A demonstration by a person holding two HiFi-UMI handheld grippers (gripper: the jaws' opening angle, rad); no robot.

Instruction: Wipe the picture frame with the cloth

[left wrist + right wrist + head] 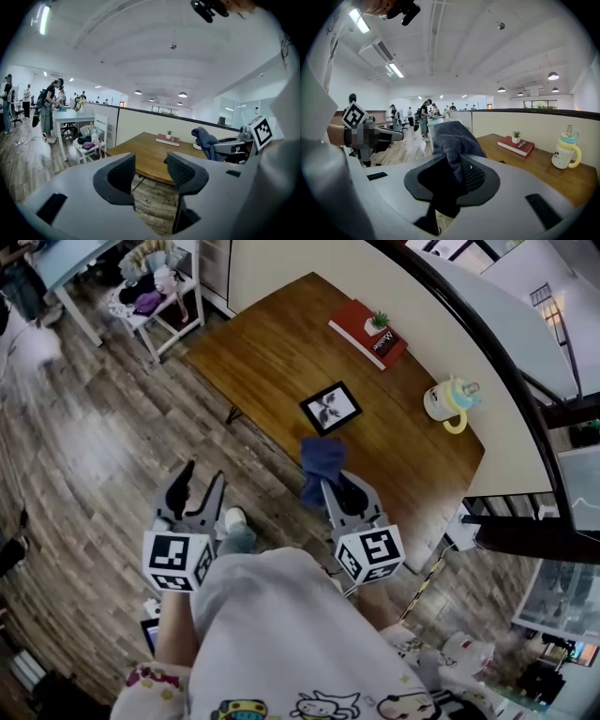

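- Overhead, in the head view, a black-rimmed rectangular picture frame (pixel 331 408) lies flat on the brown wooden table (pixel 272 352). It is at twelve o'clock from the right gripper (pixel 336 486).
- That gripper's jaws grasp a dark blue fabric cloth (pixel 319 463) by the table's near edge, apart from the picture frame.
- At nine o'clock of it, the left gripper (pixel 202 476) hangs over the plank floor, jaws spread.
- A red hardcover book (pixel 361 329) lies at one o'clock from the picture frame.
- In the left gripper view, the left gripper (pixel 151 171) stands released with nothing between its jaws, and the cloth (pixel 206 139) shows at three o'clock.
- In the right gripper view, the right gripper (pixel 454 176) is clenched on the cloth (pixel 452 140), which bunches upward at twelve o'clock. A dark sliver at three o'clock is perhaps the frame.
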